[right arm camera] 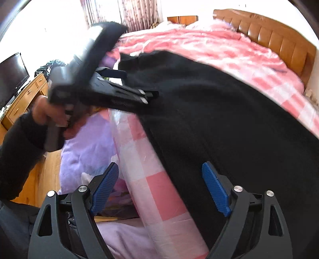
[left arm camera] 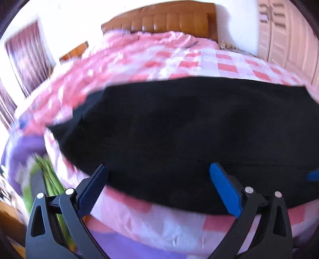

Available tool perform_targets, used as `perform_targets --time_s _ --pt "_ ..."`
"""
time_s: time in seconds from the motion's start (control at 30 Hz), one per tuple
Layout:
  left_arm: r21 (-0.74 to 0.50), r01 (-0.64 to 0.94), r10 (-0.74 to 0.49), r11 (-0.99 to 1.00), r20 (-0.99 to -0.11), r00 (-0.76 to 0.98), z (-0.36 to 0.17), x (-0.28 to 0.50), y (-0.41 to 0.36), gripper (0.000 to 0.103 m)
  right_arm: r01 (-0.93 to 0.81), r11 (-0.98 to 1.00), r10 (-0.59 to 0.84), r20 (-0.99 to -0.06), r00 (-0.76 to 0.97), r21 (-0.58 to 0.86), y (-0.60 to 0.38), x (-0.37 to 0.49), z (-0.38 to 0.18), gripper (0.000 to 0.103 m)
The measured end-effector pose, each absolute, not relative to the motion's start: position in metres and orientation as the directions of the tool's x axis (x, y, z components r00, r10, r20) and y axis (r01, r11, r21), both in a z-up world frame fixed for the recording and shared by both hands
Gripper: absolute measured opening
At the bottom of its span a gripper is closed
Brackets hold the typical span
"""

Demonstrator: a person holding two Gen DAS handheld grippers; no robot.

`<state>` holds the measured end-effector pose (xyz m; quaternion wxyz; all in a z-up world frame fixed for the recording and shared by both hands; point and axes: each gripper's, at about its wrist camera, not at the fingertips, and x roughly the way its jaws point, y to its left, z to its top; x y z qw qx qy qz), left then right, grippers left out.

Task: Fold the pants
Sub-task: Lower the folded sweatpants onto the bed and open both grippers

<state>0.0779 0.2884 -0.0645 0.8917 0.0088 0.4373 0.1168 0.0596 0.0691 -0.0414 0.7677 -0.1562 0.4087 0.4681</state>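
Black pants (left arm camera: 189, 123) lie spread flat across a bed with a pink-and-white checked cover (left arm camera: 179, 59). My left gripper (left arm camera: 158, 170) stands open and wide above the pants' near edge, with nothing pinched between its blue pads. In the right wrist view the pants (right arm camera: 229, 123) run along the bed's side edge. My right gripper (right arm camera: 160, 167) is open too, with the pants' edge and the checked cover showing between its fingers. A hand (right arm camera: 42, 111) holds the left gripper (right arm camera: 141, 84) further along that same edge, its fingers over the black cloth.
A wooden headboard (left arm camera: 169, 22) closes the far end of the bed, with white wardrobe doors (left arm camera: 287, 39) at the right. A purple sheet (right arm camera: 87, 143) hangs below the bed's side. A TV (right arm camera: 12, 75) stands on a wooden desk (right arm camera: 26, 95) by the curtained window (right arm camera: 137, 14).
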Motion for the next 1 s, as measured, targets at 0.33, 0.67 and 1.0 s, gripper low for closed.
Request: perform_targets --time_s 0.33,0.67,1.0 --pt "0.092 -0.184 0.191 0.979 -0.736 0.649 -0.046 0.076 0.289 0.101 -0.848 0.487 0.657 -0.728 0.197 0.21 0.08 0.071 -0.023 0.085" --pt "0.031 -0.126 0.102 0.992 -0.793 0.6 -0.042 0.173 0.275 0.101 -0.783 0.61 0.58 -0.742 0.336 0.123 0.036 0.09 -0.016 0.088" --pt "-0.004 -0.173 0.09 0.985 -0.843 0.53 -0.072 0.206 0.281 0.102 -0.636 0.763 0.414 -0.842 0.345 0.115 -0.041 0.113 -0.044 0.089"
